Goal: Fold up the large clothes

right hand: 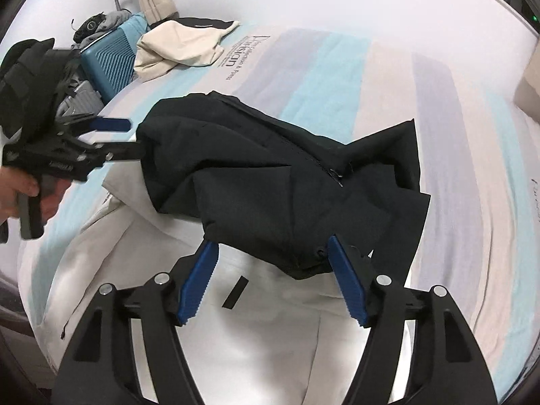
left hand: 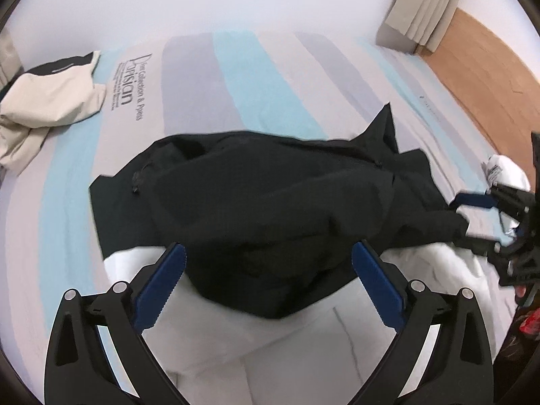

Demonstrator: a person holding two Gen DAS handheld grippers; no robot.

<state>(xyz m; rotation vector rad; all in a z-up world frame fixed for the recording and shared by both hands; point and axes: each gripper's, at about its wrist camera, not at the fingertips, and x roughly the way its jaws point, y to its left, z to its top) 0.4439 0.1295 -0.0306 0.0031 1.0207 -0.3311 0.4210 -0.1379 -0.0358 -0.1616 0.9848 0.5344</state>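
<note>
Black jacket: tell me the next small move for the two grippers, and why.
Probably close both on the near edge. The black jacket lies bunched on the white garment, and the left gripper and right gripper are both open with that edge between their fingers, holding nothing.

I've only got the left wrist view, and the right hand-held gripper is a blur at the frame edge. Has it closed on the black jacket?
Observer: No. In the right wrist view the right hand-held gripper is open, and the lower corner of the black jacket lies between its spread fingers.
Operator: Anything under that corner I should avoid?
Observer: The white garment beneath it carries a small black tab, lying between the fingers.
Operator: What's beside the bed on my side?
Observer: A teal suitcase stands against the edge of the bed, beyond the left hand-held gripper.
</note>
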